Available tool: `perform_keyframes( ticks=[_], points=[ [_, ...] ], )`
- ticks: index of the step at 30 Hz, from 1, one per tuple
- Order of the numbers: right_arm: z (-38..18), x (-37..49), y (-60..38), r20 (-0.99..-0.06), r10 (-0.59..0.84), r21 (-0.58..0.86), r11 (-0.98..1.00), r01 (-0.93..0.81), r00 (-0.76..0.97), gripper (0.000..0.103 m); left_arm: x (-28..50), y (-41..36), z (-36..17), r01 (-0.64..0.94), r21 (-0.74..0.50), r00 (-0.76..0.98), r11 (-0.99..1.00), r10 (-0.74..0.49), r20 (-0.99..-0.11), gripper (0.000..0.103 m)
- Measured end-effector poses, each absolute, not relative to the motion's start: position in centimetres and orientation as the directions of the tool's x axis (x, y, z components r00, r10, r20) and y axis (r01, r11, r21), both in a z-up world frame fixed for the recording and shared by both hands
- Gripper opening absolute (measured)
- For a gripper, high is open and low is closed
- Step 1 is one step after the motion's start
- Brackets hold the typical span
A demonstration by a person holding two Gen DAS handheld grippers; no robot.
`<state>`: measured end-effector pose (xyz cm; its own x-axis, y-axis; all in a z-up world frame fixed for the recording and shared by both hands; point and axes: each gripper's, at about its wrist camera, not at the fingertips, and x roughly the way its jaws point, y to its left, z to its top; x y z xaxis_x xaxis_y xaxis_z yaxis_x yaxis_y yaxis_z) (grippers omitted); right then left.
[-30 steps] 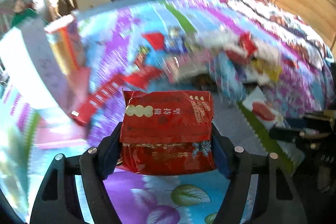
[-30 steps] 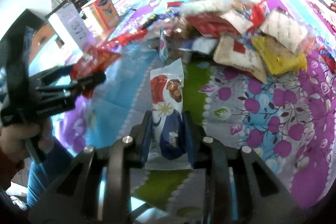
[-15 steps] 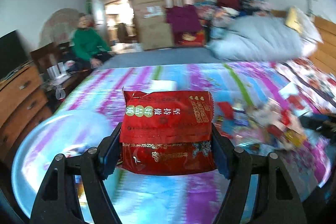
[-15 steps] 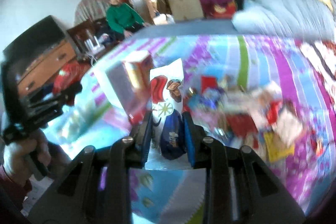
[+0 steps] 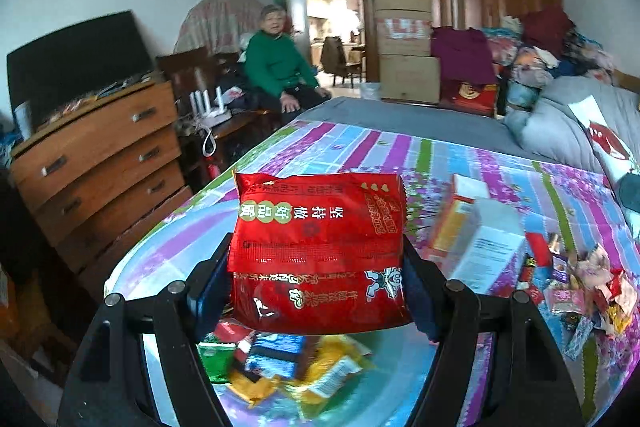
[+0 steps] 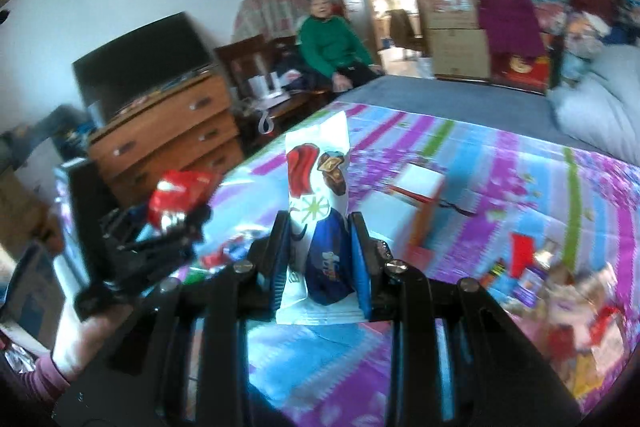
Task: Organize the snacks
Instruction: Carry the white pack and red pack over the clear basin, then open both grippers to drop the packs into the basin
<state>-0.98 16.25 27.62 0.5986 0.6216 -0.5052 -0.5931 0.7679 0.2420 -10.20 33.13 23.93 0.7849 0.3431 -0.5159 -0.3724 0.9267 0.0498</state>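
Note:
My left gripper [image 5: 316,287] is shut on a red snack bag [image 5: 318,251] with Chinese print, held in the air above a small heap of sorted snack packs [image 5: 280,367] at the bed's near left corner. My right gripper [image 6: 320,259] is shut on a white and blue snack packet [image 6: 318,211], held upright above the bed. The left gripper with its red bag [image 6: 180,191] shows in the right wrist view at the left. A pile of mixed snacks [image 5: 580,287] lies at the right, also in the right wrist view [image 6: 560,291].
Two cartons [image 5: 476,239] stand on the floral bedsheet [image 5: 360,147] between heap and pile. A wooden drawer chest [image 5: 100,163] with a TV stands left of the bed. A person in green [image 5: 276,67] sits beyond. Cardboard boxes [image 5: 404,47] and bedding are at the back.
Both grippers have swung left and tilted up from the snack pile toward the bed's left corner, each still holding its packet. The sorted heap has come into view under the left gripper.

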Motion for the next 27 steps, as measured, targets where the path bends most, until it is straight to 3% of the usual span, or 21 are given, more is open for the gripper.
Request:
perform_keyframes(
  ticks=[12, 27],
  points=[
    [27.3, 0.7, 25.9, -0.566, 0.659, 0.220, 0.700, -0.680, 0.495, 0.029, -10.6, 38.0, 22.5, -0.435, -0.011, 0.746, 0.900, 0.354, -0.564, 0.076],
    [25.0, 2.2, 30.4, -0.632, 0.656, 0.249, 0.676, -0.693, 0.412, 0.029, -10.4, 41.0, 20.8, -0.462, -0.045, 0.715, 0.886, 0.342, -0.609, 0.076]
  ],
)
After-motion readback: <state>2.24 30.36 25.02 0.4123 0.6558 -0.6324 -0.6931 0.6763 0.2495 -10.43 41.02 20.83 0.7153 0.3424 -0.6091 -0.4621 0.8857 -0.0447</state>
